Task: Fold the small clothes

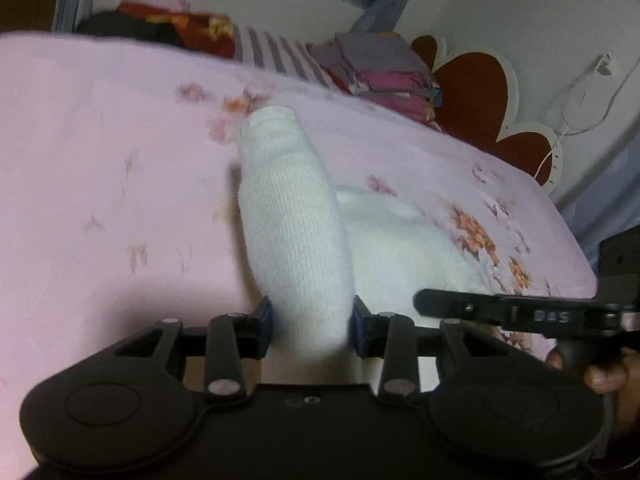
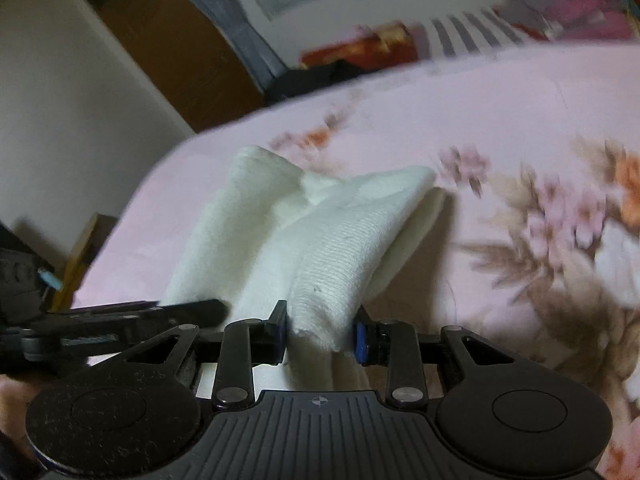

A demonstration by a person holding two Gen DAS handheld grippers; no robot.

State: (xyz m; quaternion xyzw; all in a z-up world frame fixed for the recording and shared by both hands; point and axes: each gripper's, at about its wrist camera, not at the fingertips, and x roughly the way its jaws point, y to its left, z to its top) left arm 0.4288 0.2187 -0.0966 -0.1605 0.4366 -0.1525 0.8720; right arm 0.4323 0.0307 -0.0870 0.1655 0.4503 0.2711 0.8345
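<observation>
A small white knit garment (image 1: 294, 216) hangs between both grippers above the pink flowered bedsheet (image 1: 100, 152). My left gripper (image 1: 312, 326) is shut on one bunched end, blue pads pressing both sides. In the right wrist view the white knit garment (image 2: 332, 248) spreads out folded ahead, and my right gripper (image 2: 322, 334) is shut on its near edge. The right gripper's black body (image 1: 508, 312) shows at the right of the left wrist view, a hand (image 1: 608, 376) holding it. The left gripper's body (image 2: 120, 320) shows at the left in the right wrist view.
Stacked folded clothes (image 1: 384, 72) and a striped cloth (image 1: 276, 56) lie at the far side of the bed. A red and white flower-shaped headboard (image 1: 480, 92) stands at the right. A brown door (image 2: 168, 44) and curtain (image 2: 248, 36) are beyond the bed's left edge.
</observation>
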